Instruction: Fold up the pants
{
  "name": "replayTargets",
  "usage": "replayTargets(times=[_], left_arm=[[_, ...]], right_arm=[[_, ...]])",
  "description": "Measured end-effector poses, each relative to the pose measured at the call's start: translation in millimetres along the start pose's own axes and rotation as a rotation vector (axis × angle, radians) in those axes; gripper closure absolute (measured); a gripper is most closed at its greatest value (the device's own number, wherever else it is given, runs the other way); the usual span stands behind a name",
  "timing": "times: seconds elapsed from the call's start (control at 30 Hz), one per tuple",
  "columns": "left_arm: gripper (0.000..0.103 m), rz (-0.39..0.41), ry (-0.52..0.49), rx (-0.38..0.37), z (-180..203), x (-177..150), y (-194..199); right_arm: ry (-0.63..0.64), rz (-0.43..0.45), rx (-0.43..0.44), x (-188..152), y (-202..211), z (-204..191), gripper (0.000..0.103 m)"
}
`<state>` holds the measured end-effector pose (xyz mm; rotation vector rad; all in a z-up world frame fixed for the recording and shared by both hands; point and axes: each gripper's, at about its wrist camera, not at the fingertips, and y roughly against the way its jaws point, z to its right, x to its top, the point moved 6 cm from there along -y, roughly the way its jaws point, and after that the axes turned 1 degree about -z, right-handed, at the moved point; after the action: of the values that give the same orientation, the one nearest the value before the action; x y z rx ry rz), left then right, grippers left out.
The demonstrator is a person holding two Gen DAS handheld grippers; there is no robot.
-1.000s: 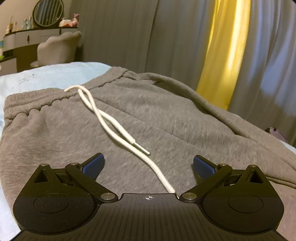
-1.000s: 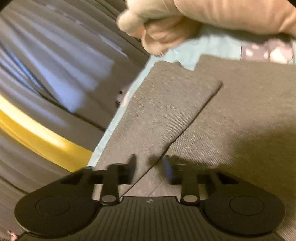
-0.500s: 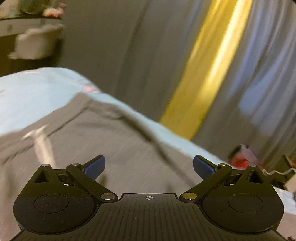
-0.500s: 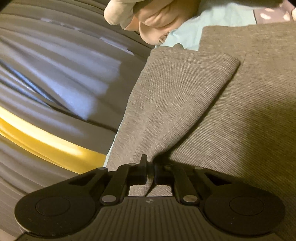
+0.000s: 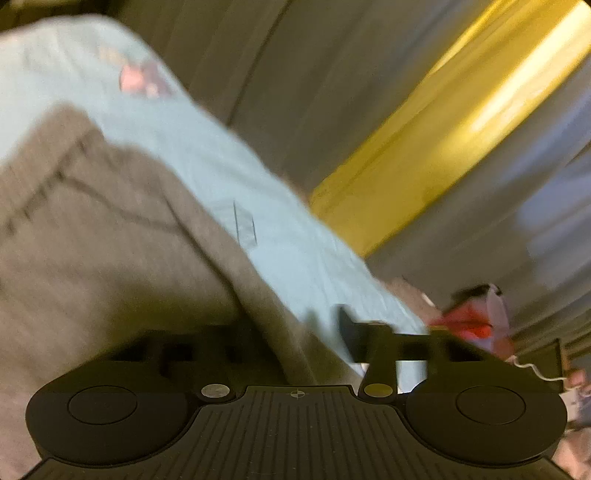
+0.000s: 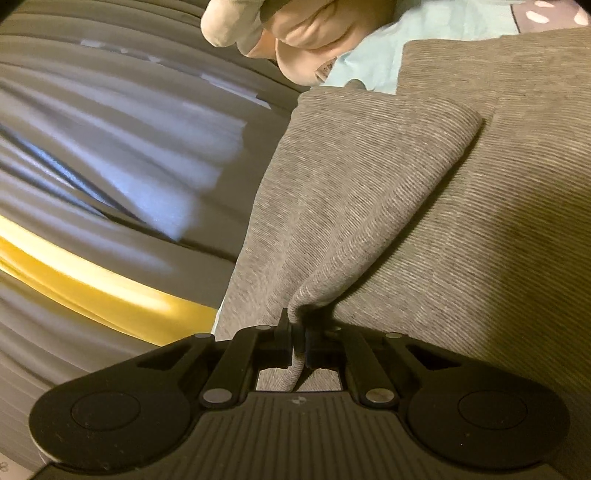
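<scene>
The left wrist view, blurred, shows the grey pants (image 5: 110, 236) filling its left half on a pale blue sheet (image 5: 258, 206). The left gripper (image 5: 295, 332) is closing across the fabric edge; whether it pinches is unclear. In the right wrist view, the right gripper (image 6: 299, 343) clamps a pants (image 6: 369, 184) fold. No writing is readable.

Pale blue bed (image 5: 266, 206), grey pants (image 6: 461, 240) spread flat across it, plush toy (image 6: 295, 33) at its edge.
</scene>
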<state>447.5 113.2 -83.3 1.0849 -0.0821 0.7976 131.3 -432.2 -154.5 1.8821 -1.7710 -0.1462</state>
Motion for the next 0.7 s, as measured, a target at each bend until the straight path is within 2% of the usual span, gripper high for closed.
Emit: replayTargets(times=[0.1, 0.17, 0.27, 0.4, 0.53, 0.63, 0.7], left_arm=[[0.092, 0.032, -0.061, 0.029, 3, -5, 5], [0.093, 0.076, -0.104, 0.011, 9, -9, 27], [0.093, 0.133, -0.122, -0.053, 16, -12, 77], [0.093, 0.196, -0.132, -0.151, 12, -30, 157], [0.093, 0.223, -0.129, -0.208, -14, -74, 216], [0.093, 0.231, -0.157, -0.189, -44, -122, 243], [0.093, 0.207, -0.132, -0.166, -71, -155, 248]], right_arm=[[0.020, 0.014, -0.001, 1, 1, -5, 0.098], [0.033, 0.026, 0.002, 2, 5, -11, 0.098], [0.063, 0.057, 0.051, 14, 20, -29, 0.099], [0.098, 0.117, 0.101, 28, 63, -52, 0.099], [0.118, 0.155, 0.100, 37, 118, -53, 0.099], [0.161, 0.125, 0.027, 30, 153, -37, 0.099], [0.172, 0.097, -0.035, 21, 174, -21, 0.099]])
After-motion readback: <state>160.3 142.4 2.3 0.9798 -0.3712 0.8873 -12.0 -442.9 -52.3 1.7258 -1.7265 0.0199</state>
